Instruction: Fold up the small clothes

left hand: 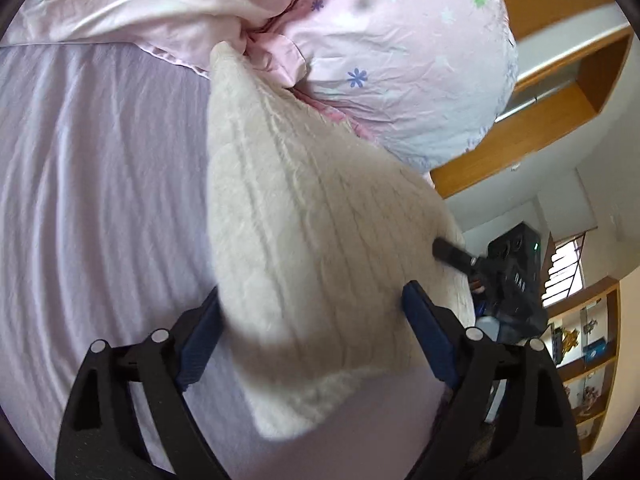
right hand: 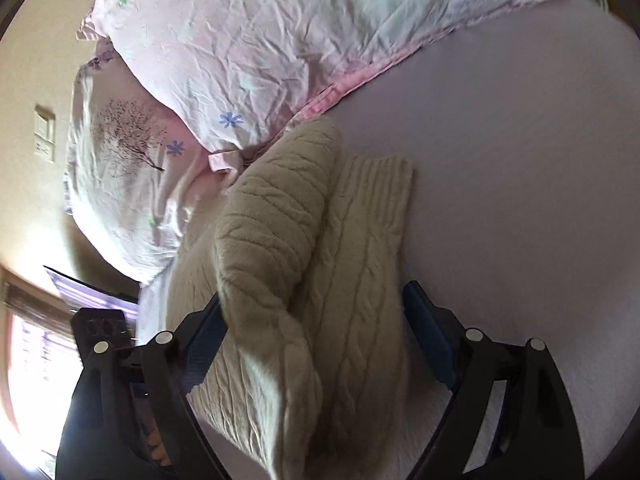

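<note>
On my left wrist camera the left gripper [left hand: 312, 300] has its blue-padded fingers [left hand: 430, 336] spread wide, with the cream cable-knit sweater [left hand: 304, 216] bulging up between them, and I cannot tell whether either pad touches the knit; the sweater lies on the lilac bedsheet [left hand: 80, 184], its far end touching the pink flowered pillow [left hand: 400, 64]; the right gripper [left hand: 452, 256] shows at the sweater's right edge, one black finger against the knit; on my right wrist camera that gripper [right hand: 316, 304] is likewise spread apart, straddling the sweater [right hand: 280, 240], which is doubled over itself with a ribbed edge [right hand: 384, 188] lying flat on the sheet [right hand: 520, 160]; a wooden shelf [left hand: 560, 92] stands beyond the bed.
</note>
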`<state>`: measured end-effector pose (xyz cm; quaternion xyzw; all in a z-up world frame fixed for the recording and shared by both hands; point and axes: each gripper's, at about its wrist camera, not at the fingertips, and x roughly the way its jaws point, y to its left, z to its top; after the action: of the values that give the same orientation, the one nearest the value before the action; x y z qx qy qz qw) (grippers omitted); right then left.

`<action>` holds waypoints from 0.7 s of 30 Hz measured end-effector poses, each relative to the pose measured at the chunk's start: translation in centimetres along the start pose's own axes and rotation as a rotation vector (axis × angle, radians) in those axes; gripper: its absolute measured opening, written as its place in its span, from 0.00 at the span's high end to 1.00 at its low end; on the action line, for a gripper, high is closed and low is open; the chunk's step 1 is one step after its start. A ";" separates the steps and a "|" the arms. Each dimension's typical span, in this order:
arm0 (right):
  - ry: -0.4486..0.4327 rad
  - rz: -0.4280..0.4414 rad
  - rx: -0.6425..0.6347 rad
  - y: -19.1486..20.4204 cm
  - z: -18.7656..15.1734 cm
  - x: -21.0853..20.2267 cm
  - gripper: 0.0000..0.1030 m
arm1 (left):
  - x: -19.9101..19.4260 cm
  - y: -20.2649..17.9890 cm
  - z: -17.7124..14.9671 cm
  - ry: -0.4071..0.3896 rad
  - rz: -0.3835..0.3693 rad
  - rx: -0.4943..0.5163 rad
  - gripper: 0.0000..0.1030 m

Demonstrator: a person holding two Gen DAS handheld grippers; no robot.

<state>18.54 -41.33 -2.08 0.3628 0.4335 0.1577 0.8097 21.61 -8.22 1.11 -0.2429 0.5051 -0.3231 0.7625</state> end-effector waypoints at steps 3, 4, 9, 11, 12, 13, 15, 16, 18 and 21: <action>-0.009 0.080 0.018 0.0 -0.1 0.4 0.58 | 0.8 0.8 1.2 -0.022 -0.007 -0.061 0.40; -0.026 0.083 -0.018 0.9 -0.3 0.2 0.61 | 0.7 1.3 1.3 -0.026 -0.011 -0.070 0.55; -0.024 0.165 -0.147 6.3 -1.0 0.8 0.64 | -4.5 1.0 1.0 -0.084 0.009 0.049 0.63; -0.004 0.196 -0.196 8.4 -1.4 2.5 0.65 | -8.0 1.6 1.0 -0.139 0.041 0.096 0.63; 0.015 0.206 -0.210 9.3 -1.6 3.9 0.65 | -9.6 2.1 1.0 -0.169 0.066 0.110 0.62; 0.039 0.202 -0.216 10.1 -1.9 5.4 0.64 | -10.9 2.6 1.1 -0.195 0.096 0.125 0.61; 0.105 0.153 -0.236 11.3 -2.5 8.6 0.59 | -12.7 3.8 1.3 -0.228 0.226 0.161 0.58; 0.145 0.098 -0.258 11.9 -3.0 9.9 0.56 | -13.1 4.4 1.2 -0.228 0.287 0.160 0.58; 0.097 0.025 -0.322 13.0 -3.6 9.1 0.50 | -14.1 5.8 0.2 -0.214 0.334 0.143 0.58; -0.062 0.005 -0.409 14.7 -4.4 4.4 0.45 | -16.7 4.5 -2.3 -0.287 0.362 0.237 0.58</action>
<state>18.32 -26.77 4.40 0.1964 0.3663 0.2333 0.8791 15.94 7.03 7.33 -0.1009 0.3854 -0.2005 0.8950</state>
